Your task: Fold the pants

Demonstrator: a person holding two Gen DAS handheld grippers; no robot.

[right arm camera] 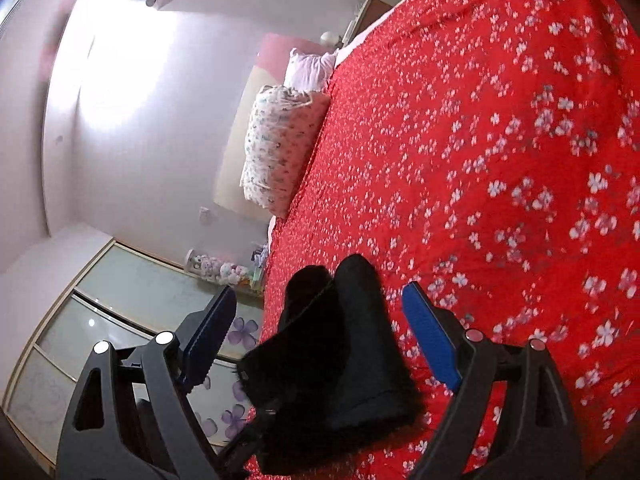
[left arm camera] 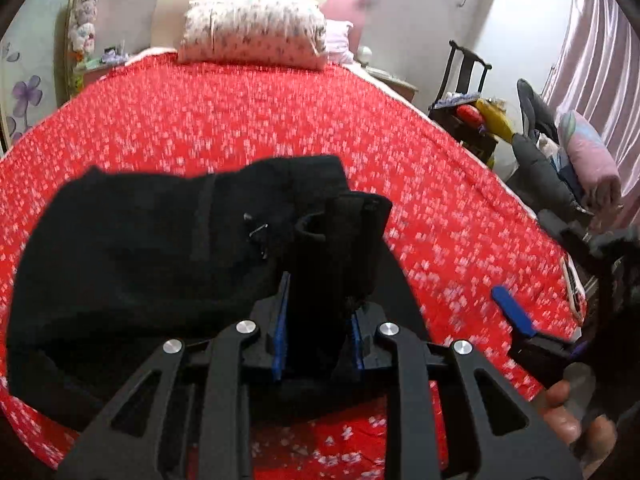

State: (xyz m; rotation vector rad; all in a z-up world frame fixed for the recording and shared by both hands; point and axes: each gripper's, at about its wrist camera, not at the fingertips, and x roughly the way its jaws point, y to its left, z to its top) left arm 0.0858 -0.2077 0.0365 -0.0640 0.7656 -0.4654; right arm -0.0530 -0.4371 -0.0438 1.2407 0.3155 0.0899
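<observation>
Black pants lie bunched on the red flowered bedcover. My left gripper is shut on a thick fold of them, and the cloth hides its fingertips. In the right wrist view, which is rolled sideways, the same black pants hang between the wide-open blue pads of my right gripper, and neither pad touches the cloth. One blue finger of the right gripper and a person's hand show at the lower right of the left wrist view.
A flowered pillow lies at the head of the bed. A dark chair loaded with items and a heap of clothes stand beside the bed's right edge. Glass wardrobe doors stand on the far side.
</observation>
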